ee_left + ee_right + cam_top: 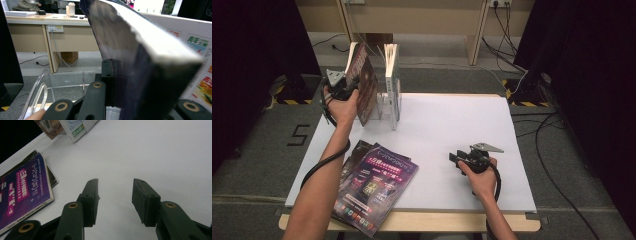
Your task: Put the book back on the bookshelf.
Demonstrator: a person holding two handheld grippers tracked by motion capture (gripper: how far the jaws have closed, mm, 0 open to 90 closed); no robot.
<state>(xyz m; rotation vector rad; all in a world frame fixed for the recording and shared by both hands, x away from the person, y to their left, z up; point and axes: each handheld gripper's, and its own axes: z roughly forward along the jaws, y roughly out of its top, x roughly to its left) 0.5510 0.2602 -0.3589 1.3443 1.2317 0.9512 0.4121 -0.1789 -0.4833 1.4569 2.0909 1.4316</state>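
dark book point(366, 85), purple magazine point(377, 185), white table point(452, 135)

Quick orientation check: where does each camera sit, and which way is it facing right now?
High view: above the near table edge, looking forward and down; both forearms, left gripper, right gripper.
Left gripper view: along jaws clamping the dark magazine, toward the clear rack.
Right gripper view: over open jaws, down at the white table.
Shared: purple magazine.
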